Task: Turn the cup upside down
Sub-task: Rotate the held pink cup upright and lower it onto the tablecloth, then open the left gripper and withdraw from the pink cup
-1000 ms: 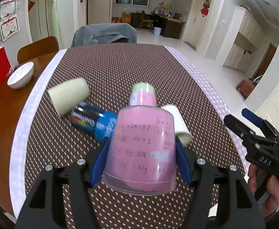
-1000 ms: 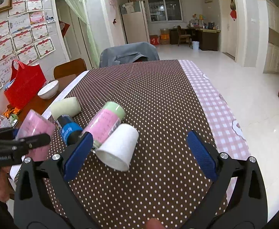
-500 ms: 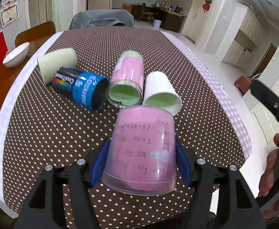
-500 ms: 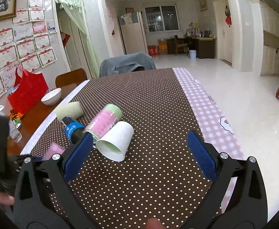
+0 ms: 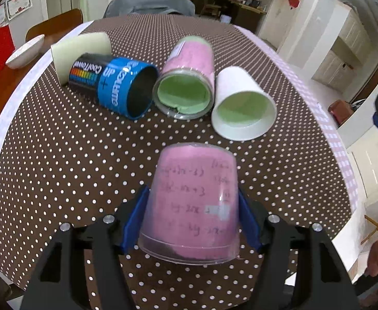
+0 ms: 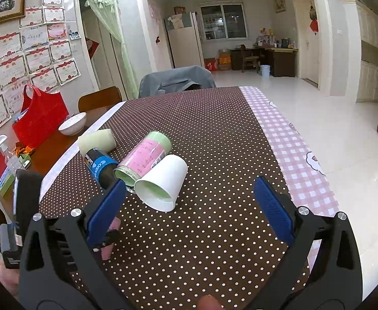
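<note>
My left gripper [image 5: 192, 219] is shut on a clear cup with a pink paper lining [image 5: 194, 201]. The cup is upside down, its rim low over the dotted tablecloth near the front edge; I cannot tell if it touches. In the right wrist view only a pink sliver of it [image 6: 108, 242] shows behind my left finger. My right gripper [image 6: 189, 206] is open and empty, above the table's near right part. Several cups lie on their sides beyond: a white cup [image 5: 241, 106] [image 6: 163, 182], a pink-and-green cup [image 5: 189, 77] [image 6: 143, 159], a blue-black cup [image 5: 114, 84] [image 6: 101, 166], a pale cup [image 5: 81, 51] [image 6: 95, 140].
The brown dotted tablecloth [image 6: 214, 134] has a pink checked border [image 6: 292, 149] on the right. A white bowl [image 6: 72, 124], a red basket [image 6: 40, 118] and a spray bottle [image 6: 5, 155] stand on bare wood at the left. Chairs stand at the far end.
My left gripper has carried the pink cup down and toward the near edge of the table, tilting the view downward. My right gripper has risen and drawn back a little, still open.
</note>
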{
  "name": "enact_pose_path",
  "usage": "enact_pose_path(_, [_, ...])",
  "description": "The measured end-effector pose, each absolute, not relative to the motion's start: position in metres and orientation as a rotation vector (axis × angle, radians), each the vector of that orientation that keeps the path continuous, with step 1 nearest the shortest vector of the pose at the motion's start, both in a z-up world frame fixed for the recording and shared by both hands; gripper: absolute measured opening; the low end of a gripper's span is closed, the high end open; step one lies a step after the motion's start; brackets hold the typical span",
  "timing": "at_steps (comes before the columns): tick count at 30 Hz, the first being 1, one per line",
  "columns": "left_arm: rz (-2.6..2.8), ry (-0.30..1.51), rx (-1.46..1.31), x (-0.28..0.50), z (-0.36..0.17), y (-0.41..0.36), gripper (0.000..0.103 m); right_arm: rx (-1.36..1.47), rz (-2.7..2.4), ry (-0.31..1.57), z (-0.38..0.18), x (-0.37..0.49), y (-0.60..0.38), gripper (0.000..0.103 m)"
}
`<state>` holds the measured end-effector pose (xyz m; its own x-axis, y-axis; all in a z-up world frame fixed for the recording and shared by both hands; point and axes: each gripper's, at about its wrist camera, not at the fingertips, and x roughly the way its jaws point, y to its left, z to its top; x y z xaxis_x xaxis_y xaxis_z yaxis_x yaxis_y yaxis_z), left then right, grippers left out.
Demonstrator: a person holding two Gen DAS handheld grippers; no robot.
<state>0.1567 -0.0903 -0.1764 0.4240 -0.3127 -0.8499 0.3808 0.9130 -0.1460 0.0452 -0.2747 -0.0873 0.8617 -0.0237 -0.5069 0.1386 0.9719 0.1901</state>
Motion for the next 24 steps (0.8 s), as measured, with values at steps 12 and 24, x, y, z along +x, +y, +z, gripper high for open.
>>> enact_pose_path(12, [-0.365, 0.873, 0.109, 0.139, -0.149, -0.086, 0.083, 0.237, -0.043, 0.546, -0.09, 0.048, -0.266, 0.097])
enact_pose_path(24, [-0.248, 0.692, 0.111, 0.112, -0.111, -0.059, 0.083, 0.231, -0.021, 0.555, -0.086, 0.047, -0.254, 0.097])
